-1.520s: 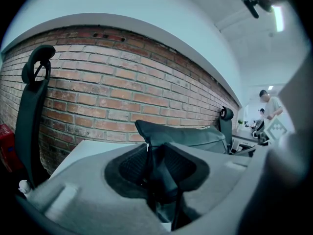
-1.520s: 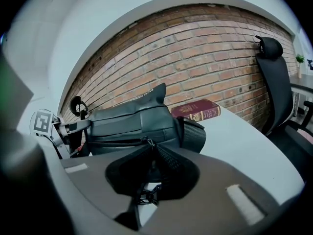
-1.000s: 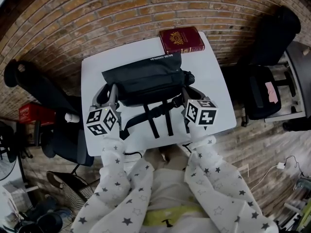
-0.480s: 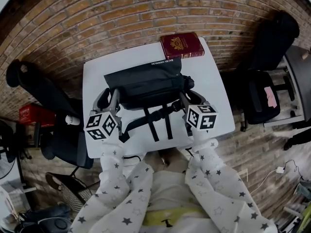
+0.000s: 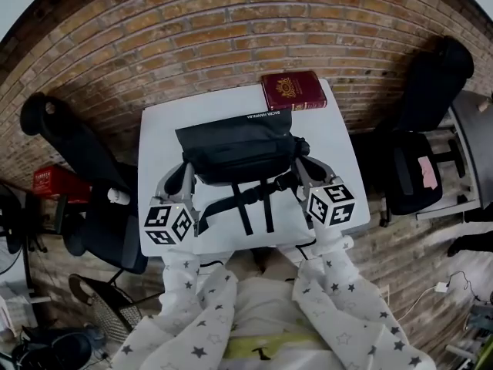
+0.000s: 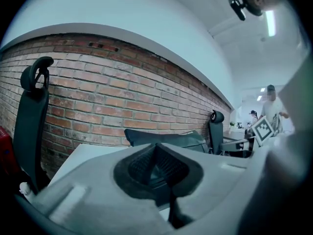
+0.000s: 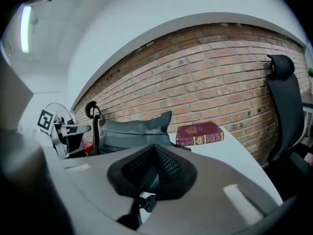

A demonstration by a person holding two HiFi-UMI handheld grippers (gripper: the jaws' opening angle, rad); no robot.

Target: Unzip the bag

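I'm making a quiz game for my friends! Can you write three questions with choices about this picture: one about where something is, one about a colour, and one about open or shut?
1. Where is the book?
A. On the far corner of the table, by the brick wall
B. On the floor
C. On a shelf

2. What colour is the bag?
A. White
B. Black
C. Yellow

3. How do the jaws of the left gripper stand?
A. Wide apart
B. Clamped on the book
C. Together

Answers:
1 A: the head view shows the book lying at the table's far right corner, next to the bricks.
2 B: the bag is dark all over against the white table.
3 C: the left gripper view shows the two pads meeting.
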